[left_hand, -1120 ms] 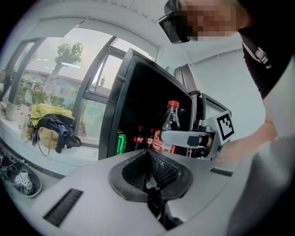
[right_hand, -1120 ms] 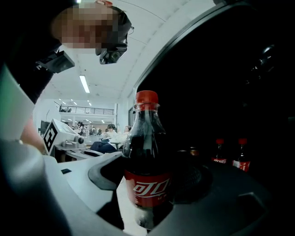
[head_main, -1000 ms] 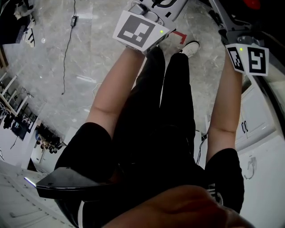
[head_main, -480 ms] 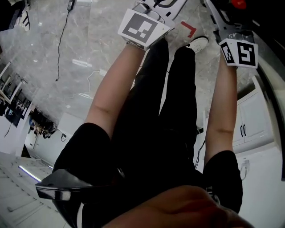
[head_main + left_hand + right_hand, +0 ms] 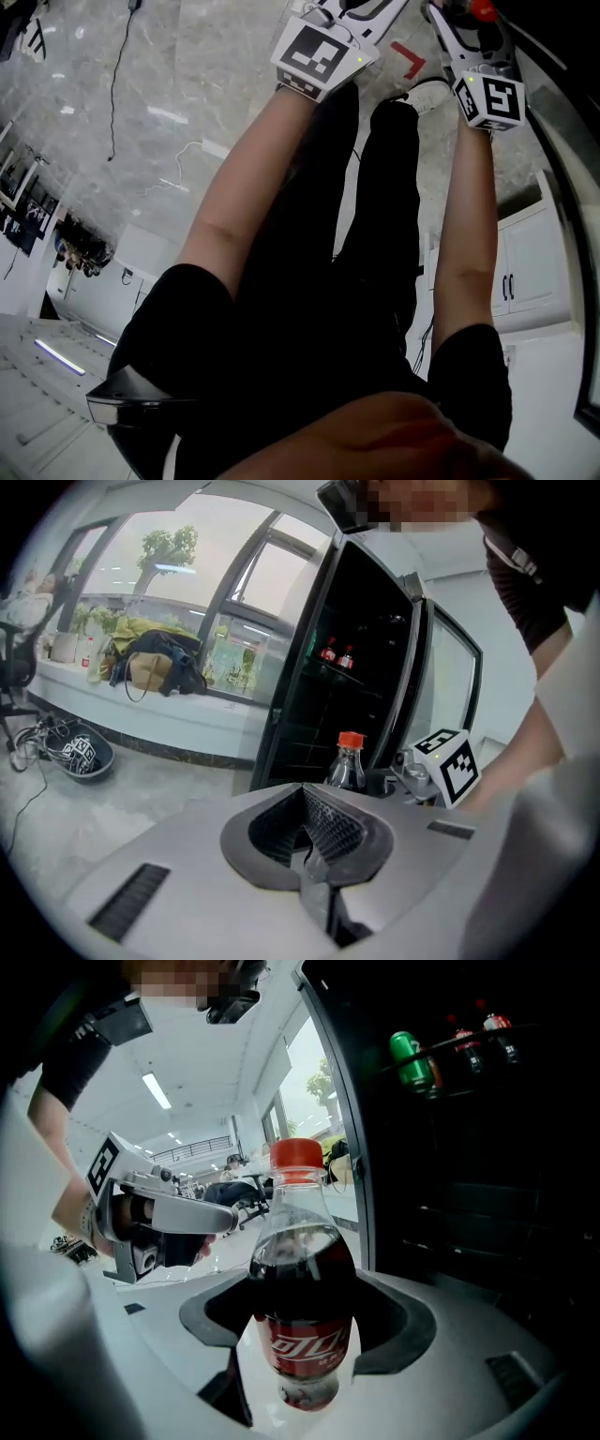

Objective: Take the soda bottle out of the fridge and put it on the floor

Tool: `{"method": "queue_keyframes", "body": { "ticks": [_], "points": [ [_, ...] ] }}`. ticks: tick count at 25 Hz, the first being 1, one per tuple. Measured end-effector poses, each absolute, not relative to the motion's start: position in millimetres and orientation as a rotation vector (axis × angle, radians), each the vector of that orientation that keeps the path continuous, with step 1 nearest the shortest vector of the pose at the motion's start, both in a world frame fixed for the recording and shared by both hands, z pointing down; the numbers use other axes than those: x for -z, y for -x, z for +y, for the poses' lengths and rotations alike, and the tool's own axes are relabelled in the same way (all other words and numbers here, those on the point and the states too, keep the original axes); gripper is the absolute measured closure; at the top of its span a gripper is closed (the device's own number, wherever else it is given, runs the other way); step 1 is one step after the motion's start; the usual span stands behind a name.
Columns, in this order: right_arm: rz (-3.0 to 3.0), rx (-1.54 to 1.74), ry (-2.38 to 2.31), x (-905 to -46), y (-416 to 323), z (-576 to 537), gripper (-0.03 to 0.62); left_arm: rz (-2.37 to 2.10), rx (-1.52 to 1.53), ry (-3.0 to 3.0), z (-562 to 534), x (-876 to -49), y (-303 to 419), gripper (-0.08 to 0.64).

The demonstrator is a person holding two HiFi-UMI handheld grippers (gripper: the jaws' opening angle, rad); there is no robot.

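Right claw (image 5: 300, 1340) first: its two jaws press on both sides of the soda bottle (image 5: 298, 1269), low down by the red label. So this claw is full. The bottle stands straight up in it, with the red cap (image 5: 296, 1155) on top and the bottom end pointing down. The dark drink fills it up to the shoulder.

My left claw (image 5: 307, 841) has its jaws closed together with nothing between them. It sits on the far side of the bottle from the fridge (image 5: 469, 1194), close by but not touching the bottle.

The bottle is outside the fridge now, just in front of its open dark side. Deep inside the fridge, on a high shelf, I can see a green can (image 5: 411, 1058) and some small bottles (image 5: 483, 1035) with red caps.

From the head view, both arms reach down toward the floor (image 5: 169, 112) in front of the fridge. I cannot see the bottom of the bottle against the floor, so I cannot tell whether it is down yet.

I think the taking-out part is done and the putting-down part is what is left. What matters most is that the bottle is tall and points up and down, and the floor is under it. The right claw should go straight down and keep the bottle from leaning. If it lets go while the bottle tips, the bottle could fall over and roll. The left claw is free and near if the bottle needs a steadying touch.
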State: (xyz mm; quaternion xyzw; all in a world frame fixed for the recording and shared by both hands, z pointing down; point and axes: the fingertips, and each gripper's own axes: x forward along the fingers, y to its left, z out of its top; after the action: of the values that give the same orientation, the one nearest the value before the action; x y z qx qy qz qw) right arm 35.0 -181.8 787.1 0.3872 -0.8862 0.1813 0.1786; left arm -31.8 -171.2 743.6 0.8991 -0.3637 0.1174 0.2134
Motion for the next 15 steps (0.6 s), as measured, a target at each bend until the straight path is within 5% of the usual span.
{"method": "queue_keyframes", "body": {
  "ticks": [15],
  "points": [
    [-2.348, -0.614, -0.956, -963.7, -34.9, -153.8, 0.272, -0.93, -0.444, -2.346, -140.8, -880.0, 38.7, 0.555]
  ]
}}
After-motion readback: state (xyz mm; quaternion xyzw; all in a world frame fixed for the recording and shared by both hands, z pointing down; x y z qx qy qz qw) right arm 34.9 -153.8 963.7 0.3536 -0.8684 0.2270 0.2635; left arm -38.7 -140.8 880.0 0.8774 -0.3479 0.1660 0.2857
